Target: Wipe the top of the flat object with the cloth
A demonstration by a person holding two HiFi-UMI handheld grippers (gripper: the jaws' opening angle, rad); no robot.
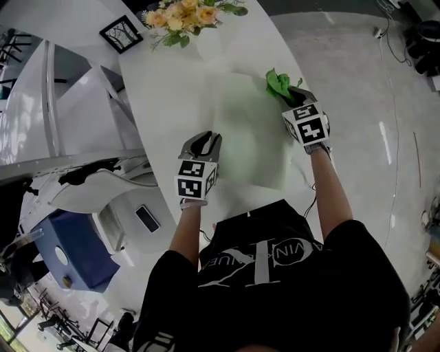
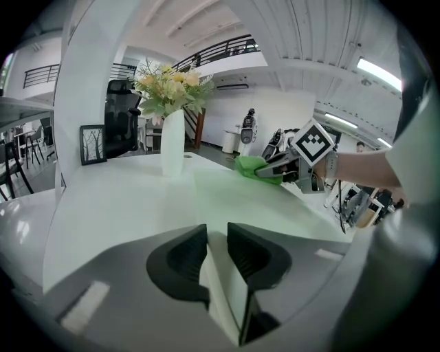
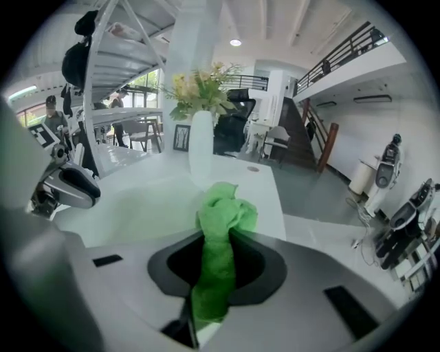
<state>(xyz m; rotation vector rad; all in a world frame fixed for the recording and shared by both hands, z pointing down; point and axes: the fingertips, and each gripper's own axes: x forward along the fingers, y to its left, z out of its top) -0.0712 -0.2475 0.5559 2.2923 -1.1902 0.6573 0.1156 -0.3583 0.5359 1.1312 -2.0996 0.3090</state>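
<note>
A pale green flat board [image 1: 251, 130] lies on the white table [image 1: 161, 89]. My left gripper [image 1: 204, 142] is shut on the board's near left edge; a thin slice of the board [image 2: 220, 275] shows between its jaws. At the board's far right corner my right gripper [image 1: 292, 96] is shut on a bright green cloth [image 1: 278, 83]. The cloth [image 3: 218, 240] bunches out past the fingertips and rests on the board [image 3: 137, 199]. In the left gripper view the right gripper [image 2: 278, 165] and cloth [image 2: 249, 165] show at the board's far side.
A white vase of yellow flowers [image 1: 185, 17] stands at the table's far end just beyond the board, with a black picture frame [image 1: 122, 33] to its left. The table's right edge runs close to the cloth. A blue box [image 1: 72, 247] sits on the floor at left.
</note>
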